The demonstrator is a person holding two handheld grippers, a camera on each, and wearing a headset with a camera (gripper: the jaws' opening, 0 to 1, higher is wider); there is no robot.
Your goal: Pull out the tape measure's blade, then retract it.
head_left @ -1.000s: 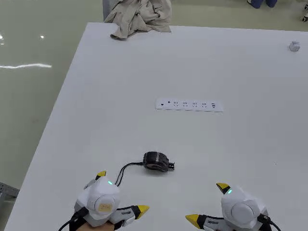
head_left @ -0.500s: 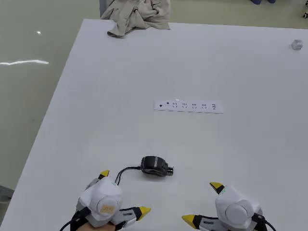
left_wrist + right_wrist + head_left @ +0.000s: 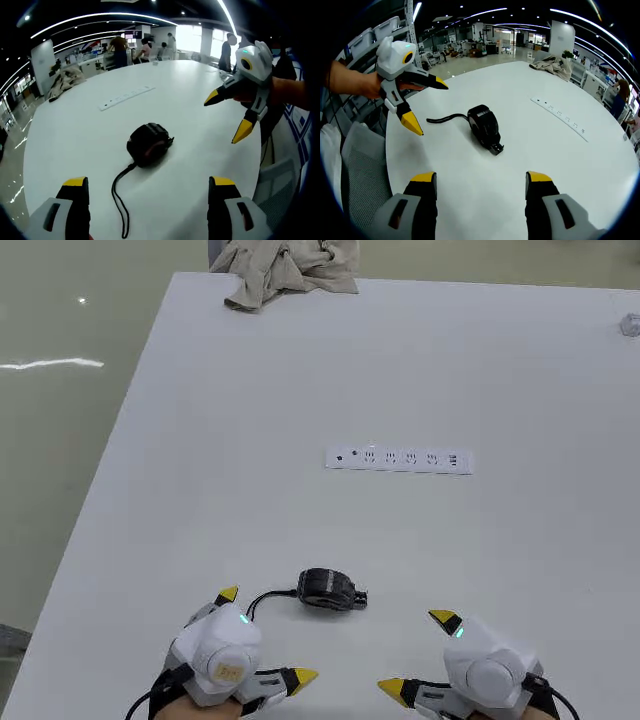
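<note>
On the white table (image 3: 520, 540), the left gripper (image 3: 265, 635) hovers at 7 o'clock of the black tape measure (image 3: 328, 589), its jaws spread and empty, and the tape's strap (image 3: 262, 597) curls toward it. The right gripper (image 3: 418, 654), jaws likewise apart, sits at 4 o'clock. Beyond the tape, a crumpled beige cloth (image 3: 283, 268) lies at 12 o'clock, a white power strip (image 3: 398, 459) at 1 o'clock, and a small pale object (image 3: 630, 325), cut off by the frame edge and too small to identify, near 2 o'clock.

A large open-plan office hall: long ceiling light strips (image 3: 100, 14), far rows of desks (image 3: 467, 50), storage racks (image 3: 375, 32) holding bins, and a glossy floor (image 3: 60, 490) left of the white worktop (image 3: 300, 370).
</note>
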